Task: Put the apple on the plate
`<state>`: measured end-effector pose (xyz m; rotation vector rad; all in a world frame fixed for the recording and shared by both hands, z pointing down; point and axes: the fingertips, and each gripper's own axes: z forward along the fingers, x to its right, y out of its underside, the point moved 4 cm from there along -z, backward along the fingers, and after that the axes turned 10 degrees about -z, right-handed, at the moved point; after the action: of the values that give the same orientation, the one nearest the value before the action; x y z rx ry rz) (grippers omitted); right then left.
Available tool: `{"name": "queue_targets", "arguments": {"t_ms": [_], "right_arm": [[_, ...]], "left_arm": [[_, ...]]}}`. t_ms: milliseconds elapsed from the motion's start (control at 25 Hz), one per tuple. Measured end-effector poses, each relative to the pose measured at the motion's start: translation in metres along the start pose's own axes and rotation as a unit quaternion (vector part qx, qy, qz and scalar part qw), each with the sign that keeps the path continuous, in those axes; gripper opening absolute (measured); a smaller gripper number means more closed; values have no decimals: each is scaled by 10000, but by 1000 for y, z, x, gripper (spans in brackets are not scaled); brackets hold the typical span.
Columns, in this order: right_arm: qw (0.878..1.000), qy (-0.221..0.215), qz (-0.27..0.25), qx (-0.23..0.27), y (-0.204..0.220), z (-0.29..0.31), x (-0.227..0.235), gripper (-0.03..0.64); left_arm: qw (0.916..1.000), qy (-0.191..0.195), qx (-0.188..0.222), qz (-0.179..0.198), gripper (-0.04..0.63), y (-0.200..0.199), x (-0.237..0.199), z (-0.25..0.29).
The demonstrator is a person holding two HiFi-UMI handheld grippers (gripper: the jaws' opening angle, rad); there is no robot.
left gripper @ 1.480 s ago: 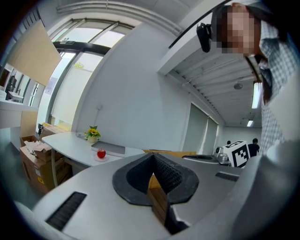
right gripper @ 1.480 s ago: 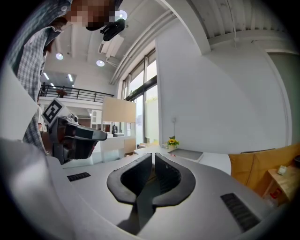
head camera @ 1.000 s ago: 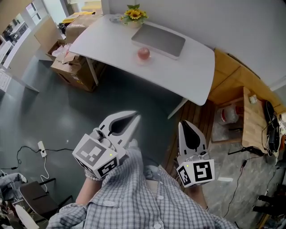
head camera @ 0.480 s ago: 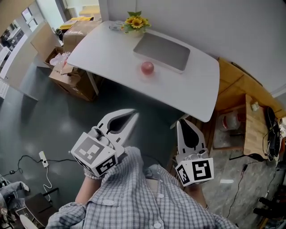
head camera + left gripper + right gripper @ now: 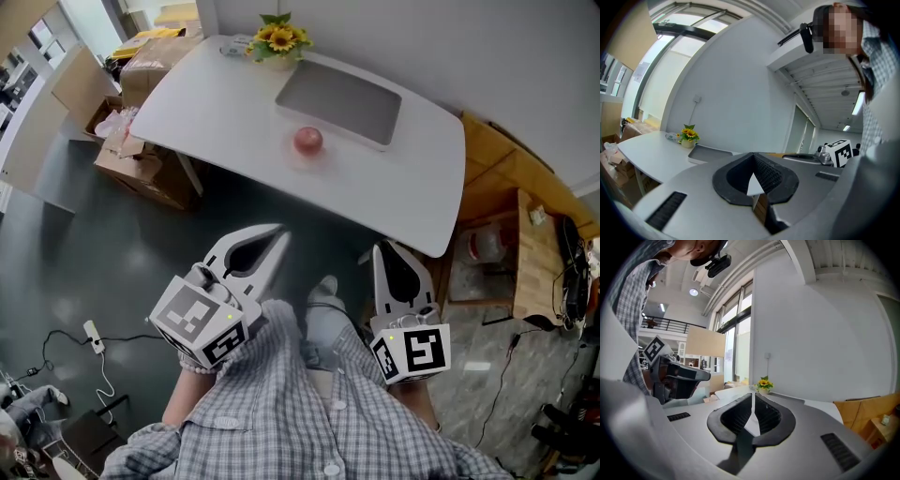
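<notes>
A red apple rests on the white table, just in front of a flat grey tray. A faint pale round patch lies under the apple; I cannot tell whether it is a plate. Both grippers hang over the floor, well short of the table's near edge. My left gripper is shut, tips together, nothing held. My right gripper is shut too, with only a thin slit between its jaws. The apple is hidden in both gripper views.
A pot of sunflowers stands at the table's far edge. Cardboard boxes crowd the floor left of the table. Wooden furniture stands to the right. A cable and power strip lie on the floor at left.
The table and apple have slid lower and nearer in the head view. A foot has come into view between the grippers. Both grippers stay shut.
</notes>
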<state>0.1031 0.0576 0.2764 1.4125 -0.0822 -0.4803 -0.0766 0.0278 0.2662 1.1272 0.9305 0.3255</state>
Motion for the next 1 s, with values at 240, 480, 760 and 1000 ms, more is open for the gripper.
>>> {"name": "queue_targets", "arguments": {"t_ms": [240,480,760,1000], "right_arm": [[9999,-111,31,17,5,36,25,34],[9993,-380,9,-23,8,81,60,34],[9959,-892,71,-107,18,136,96,34],[9927,-1195,135,-129,22,170,129,34]], "left_arm": [[9996,-252,97,-124,9,-10,-22,27],[9987,-486,96,-125,9,-24,-39,67],[9960,-817,116,-334,9,-30,-64,124],[9934,-1058,119,-422,9,-38,-78,166]]}}
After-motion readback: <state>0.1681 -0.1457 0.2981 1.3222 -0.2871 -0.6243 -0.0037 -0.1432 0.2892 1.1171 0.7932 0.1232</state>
